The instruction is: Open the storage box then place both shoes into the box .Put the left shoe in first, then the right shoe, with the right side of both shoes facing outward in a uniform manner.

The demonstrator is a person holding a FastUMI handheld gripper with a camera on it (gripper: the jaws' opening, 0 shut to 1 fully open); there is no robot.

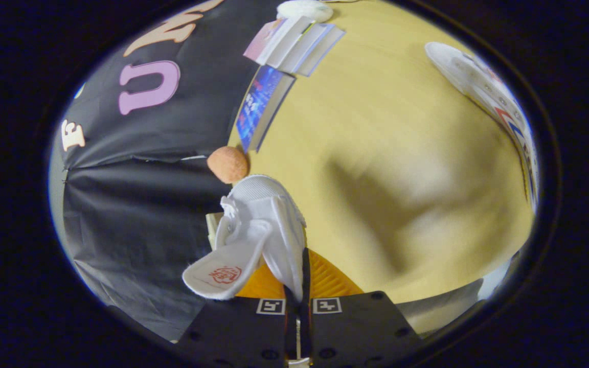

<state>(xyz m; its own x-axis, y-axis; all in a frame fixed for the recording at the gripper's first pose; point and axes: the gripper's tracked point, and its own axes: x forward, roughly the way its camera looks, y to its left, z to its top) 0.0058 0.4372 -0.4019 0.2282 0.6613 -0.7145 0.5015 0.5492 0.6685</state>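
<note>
Yellow table [376, 128] lies wide and bare beyond the gripper [298, 286], shadowed mid-way. Fingers [333, 281] clenched on a white shoe's [264, 225] collar, tongue flopping out. Second shoe [483, 87] sits well apart, cut off at the rim. Three books [274, 66] and one orange ball [228, 164] line the cloth wall.

White shoe [264, 225] with a red tongue emblem – orange fingers [325, 278], black gripper [298, 286] body, yellow-wood table [386, 128], orange ball [228, 164].
</note>
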